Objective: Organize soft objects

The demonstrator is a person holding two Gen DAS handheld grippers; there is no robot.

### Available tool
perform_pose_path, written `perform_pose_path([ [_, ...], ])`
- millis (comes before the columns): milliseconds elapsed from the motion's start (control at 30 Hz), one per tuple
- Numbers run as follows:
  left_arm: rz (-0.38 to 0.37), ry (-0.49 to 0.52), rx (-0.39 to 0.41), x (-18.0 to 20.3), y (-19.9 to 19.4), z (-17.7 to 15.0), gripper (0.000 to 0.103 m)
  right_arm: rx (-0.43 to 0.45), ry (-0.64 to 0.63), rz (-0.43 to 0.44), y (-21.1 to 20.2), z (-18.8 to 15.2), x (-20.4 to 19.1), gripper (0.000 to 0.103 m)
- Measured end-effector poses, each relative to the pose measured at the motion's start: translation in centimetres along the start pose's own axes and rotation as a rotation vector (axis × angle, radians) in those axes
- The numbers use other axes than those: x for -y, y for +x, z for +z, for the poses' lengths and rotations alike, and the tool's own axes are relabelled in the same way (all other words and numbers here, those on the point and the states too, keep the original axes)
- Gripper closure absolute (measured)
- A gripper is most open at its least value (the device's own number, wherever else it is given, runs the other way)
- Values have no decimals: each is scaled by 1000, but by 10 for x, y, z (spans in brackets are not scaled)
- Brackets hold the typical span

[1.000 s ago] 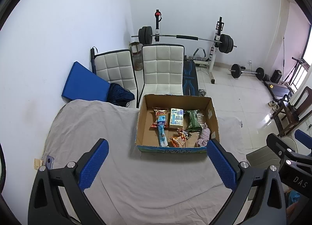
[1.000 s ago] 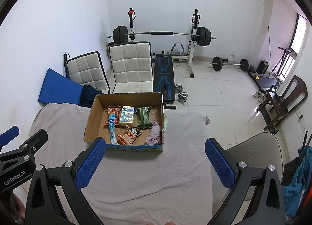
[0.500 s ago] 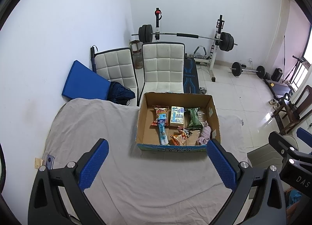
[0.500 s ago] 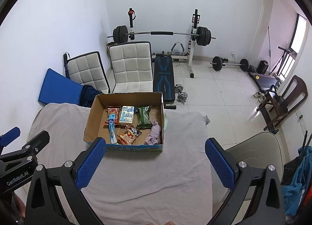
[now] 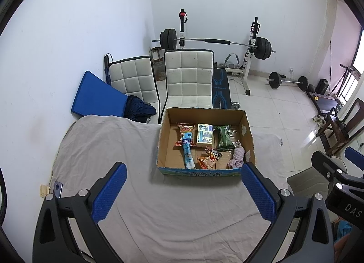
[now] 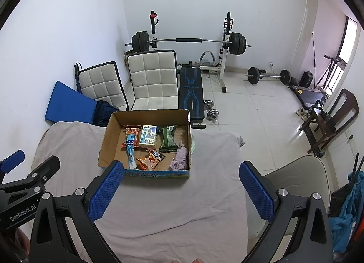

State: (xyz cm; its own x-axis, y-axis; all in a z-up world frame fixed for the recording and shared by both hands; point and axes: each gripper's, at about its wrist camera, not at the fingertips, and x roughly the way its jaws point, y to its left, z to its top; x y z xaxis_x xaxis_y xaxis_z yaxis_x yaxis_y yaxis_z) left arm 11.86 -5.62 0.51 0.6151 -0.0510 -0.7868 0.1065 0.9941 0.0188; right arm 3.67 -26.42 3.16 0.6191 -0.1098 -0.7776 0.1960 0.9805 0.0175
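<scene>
Fingers with blue dimpled pads fill the lower edge of both wrist views: the left gripper (image 5: pixel 183 191) and the right gripper (image 6: pixel 180 191) are each spread wide, with nothing held between the pads, above a table draped in a wrinkled grey cloth (image 5: pixel 177 213). In the middle of each frame an open brown cardboard box (image 5: pixel 248 135) is seen resting on that cloth. Inside it, a long light-blue packet (image 5: pixel 188 152) is laid along the left part, partly over a red snack packet (image 5: pixel 186 131); a pale yellow and blue rectangular pack (image 5: pixel 204 135) is placed at the upper middle, and a dark green wrapper (image 5: pixel 223 139) just right of it. Small orange snack bags (image 5: pixel 208 159) are gathered near the front wall, and a crumpled pink cloth (image 5: pixel 237 156) is tucked into the lower right corner. At the left edge of the left view a small phone-like object (image 5: pixel 57 189) is seen on the cloth. Beyond the table, two white padded chairs (image 5: pixel 187 80) and a blue mat (image 5: pixel 96 99) are set against the wall, with a barbell on a rack (image 5: pixel 216 41) in the upper middle.
</scene>
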Motion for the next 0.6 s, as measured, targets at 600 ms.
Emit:
perform_pose_path([
  [600, 1, -6, 6, 2, -3, -7, 0, 4, 6, 4, -5, -3, 5, 0],
])
